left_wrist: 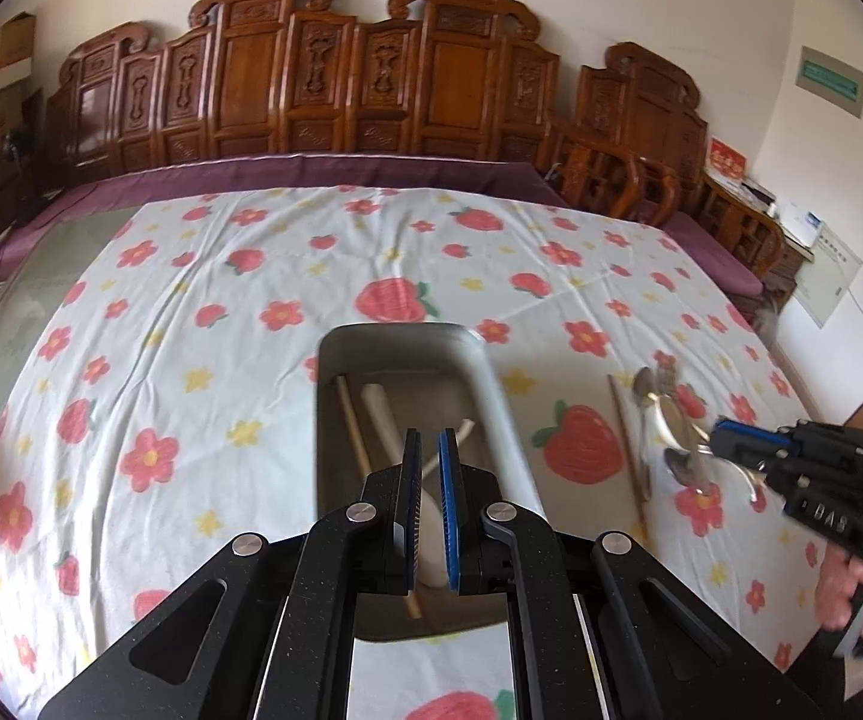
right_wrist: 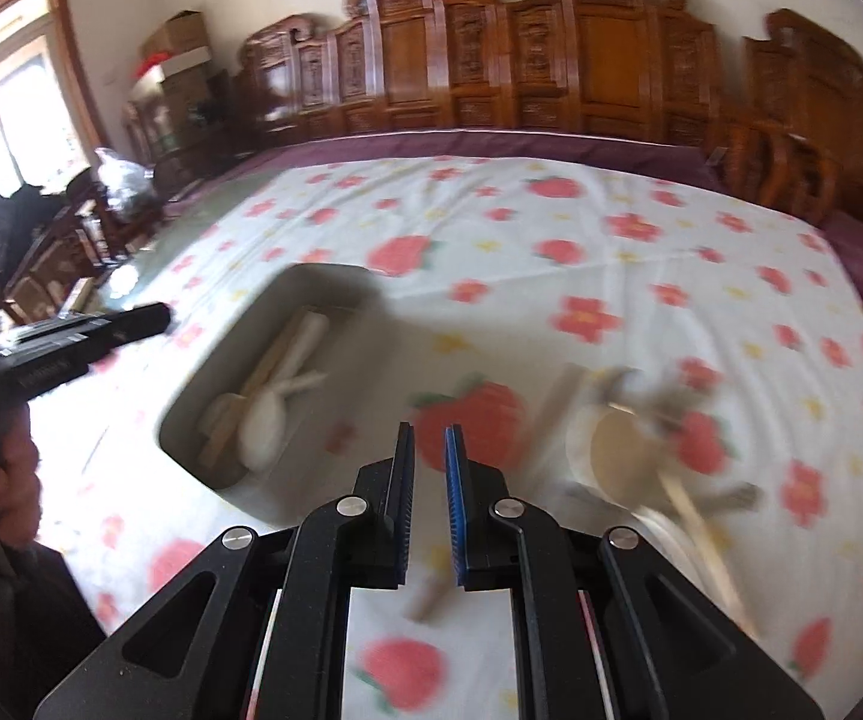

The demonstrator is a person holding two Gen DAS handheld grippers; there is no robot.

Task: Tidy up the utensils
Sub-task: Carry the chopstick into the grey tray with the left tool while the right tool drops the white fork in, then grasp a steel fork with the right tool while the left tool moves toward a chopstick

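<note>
While tray [left_wrist: 491, 396] already holds chopsticks and white spoons [left_wrist: 380, 414], leaves metal spoons [left_wrist: 671, 426] on cloth beside it (both grippers [left_wrist: 429, 501] [right_wrist: 429, 501] nearly closed, empty).

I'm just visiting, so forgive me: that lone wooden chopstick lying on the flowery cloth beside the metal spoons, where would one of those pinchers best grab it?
Probably mid-length on the wooden chopstick, coming from above with the fingers straddling its thin shaft. It lies flat on the cloth, and its side toward the tray looks free, while the metal spoons crowd its other side. The right gripper is nearest.
</note>
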